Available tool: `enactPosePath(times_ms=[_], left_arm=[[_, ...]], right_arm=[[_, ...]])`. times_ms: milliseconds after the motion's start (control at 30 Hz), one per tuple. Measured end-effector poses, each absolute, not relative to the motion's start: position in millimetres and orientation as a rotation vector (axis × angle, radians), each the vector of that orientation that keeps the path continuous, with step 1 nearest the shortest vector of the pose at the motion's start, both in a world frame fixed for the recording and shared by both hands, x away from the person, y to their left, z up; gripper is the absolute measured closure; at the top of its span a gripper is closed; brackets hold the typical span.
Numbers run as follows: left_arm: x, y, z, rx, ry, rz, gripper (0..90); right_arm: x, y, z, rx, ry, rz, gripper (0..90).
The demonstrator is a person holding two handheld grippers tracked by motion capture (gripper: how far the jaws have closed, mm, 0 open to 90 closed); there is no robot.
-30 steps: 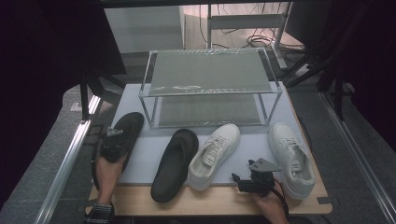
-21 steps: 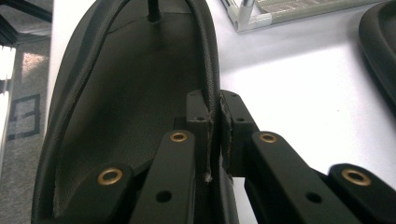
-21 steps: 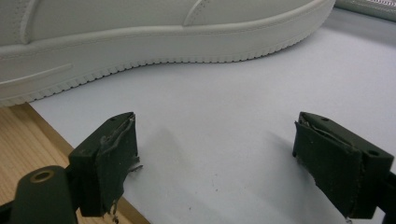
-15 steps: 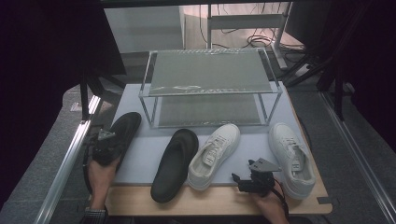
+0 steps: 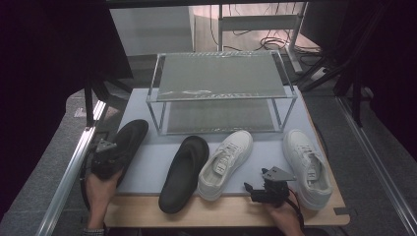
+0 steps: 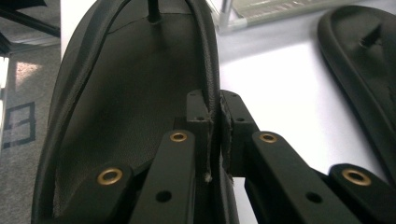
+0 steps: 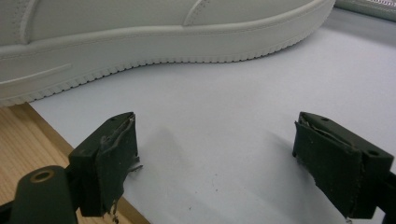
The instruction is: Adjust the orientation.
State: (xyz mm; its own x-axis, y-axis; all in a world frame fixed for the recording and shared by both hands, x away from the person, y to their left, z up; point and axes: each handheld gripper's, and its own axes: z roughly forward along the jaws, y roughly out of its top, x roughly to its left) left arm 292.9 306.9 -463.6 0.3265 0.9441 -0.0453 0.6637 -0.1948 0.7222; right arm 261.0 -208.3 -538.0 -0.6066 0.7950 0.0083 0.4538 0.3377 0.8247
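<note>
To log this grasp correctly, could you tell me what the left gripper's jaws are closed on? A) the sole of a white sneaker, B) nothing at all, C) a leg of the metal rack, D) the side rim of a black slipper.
D: in the left gripper view, the left gripper has its jaws pinched on the thin side wall of the black slipper.

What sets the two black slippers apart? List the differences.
Grip: the left slipper has its side wall pinched by the left gripper, while the middle slipper is untouched.
Place: the left slipper sits at the mat's left edge, while the middle slipper lies beside the white sneaker.
Reach: the middle slipper's heel extends onto the wooden table; the left slipper's heel is hidden by the hand.
Both are black and point toward the rack.
</note>
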Motion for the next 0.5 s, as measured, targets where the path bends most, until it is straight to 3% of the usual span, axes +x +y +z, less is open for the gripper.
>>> enactPosePath(times_ms=[500], left_arm=[[251,296,-461,1.983,1.298,0.514,83.3]], right_arm=[[261,-208,-538,1.1,2.21,1.167,14.1]])
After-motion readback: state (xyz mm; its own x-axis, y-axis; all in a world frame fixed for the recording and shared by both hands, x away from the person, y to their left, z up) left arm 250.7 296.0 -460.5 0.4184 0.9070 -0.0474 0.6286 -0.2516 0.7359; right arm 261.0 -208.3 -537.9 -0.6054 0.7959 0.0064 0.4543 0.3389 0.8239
